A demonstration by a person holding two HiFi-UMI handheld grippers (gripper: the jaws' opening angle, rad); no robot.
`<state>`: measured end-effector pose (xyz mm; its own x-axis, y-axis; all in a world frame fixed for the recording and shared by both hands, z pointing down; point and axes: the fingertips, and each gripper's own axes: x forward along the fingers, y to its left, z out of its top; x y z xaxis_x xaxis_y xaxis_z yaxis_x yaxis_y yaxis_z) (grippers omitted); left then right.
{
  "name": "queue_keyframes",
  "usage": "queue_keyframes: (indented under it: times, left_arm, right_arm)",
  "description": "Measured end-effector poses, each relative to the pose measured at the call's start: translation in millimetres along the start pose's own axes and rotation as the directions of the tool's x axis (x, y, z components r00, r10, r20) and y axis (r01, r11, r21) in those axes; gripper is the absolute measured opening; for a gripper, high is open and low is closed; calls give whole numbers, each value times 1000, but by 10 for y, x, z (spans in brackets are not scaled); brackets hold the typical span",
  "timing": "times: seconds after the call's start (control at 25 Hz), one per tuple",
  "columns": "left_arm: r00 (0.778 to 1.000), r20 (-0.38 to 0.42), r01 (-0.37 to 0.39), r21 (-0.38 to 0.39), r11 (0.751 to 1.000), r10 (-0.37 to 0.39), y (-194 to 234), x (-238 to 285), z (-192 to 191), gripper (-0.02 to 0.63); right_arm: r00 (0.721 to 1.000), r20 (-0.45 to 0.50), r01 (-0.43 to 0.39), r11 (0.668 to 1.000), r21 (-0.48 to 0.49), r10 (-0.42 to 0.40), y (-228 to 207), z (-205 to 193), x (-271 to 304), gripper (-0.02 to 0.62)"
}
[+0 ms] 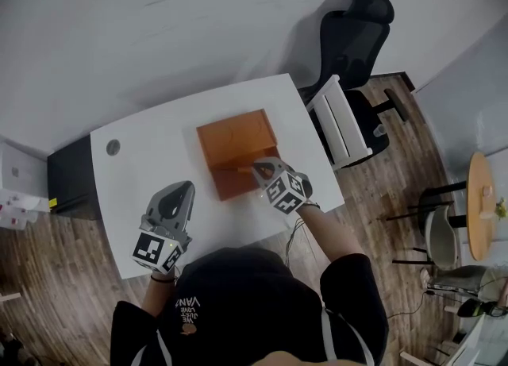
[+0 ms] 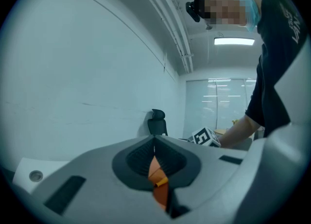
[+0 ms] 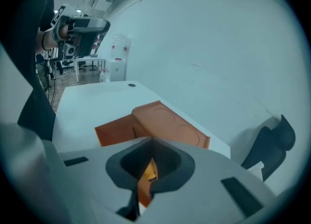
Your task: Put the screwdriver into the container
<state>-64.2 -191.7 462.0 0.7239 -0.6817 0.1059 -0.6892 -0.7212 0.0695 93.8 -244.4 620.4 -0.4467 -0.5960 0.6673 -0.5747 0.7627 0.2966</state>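
Orange open plastic container (image 1: pixel 234 138) on white table (image 1: pixel 143 150) | my right gripper (image 1: pixel 259 170) at its edge, jaws pinched narrow; screwdriver not made out | left gripper (image 1: pixel 184 191) narrow too, off to the side | I'd get low inside the walls before letting go.

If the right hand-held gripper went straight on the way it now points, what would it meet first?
Probably the orange container, lying just ahead and slightly below the right hand-held gripper; depth is unclear.

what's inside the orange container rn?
In the head view the container shows only plain orange surface, and no screwdriver can be made out in it. The right gripper covers its near right corner, so anything under there is hidden.
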Motion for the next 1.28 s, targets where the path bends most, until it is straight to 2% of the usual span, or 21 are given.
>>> queue_keyframes:
  times: [0.2,0.44,0.84,1.28]
  left_arm:
    - [1000,4,29,7,1000,-29,-77,20,7,15]
    - [998,13,65,0,998,-65,-169,34,17,15]
    - [993,26,113,3,994,-113,-332,-33,57,15]
    - [990,32,139,17,990,-139,-314,-201,69,15]
  right_arm:
    - [995,68,62,994,86,-68,-78,95,-274,11]
    - [977,137,143,975,167,-166,-140,199,-651,11]
    - [922,240,223,923,313,-304,-101,378,-1311,11]
    - [864,291,270,866,421,-410,70,481,-1781,11]
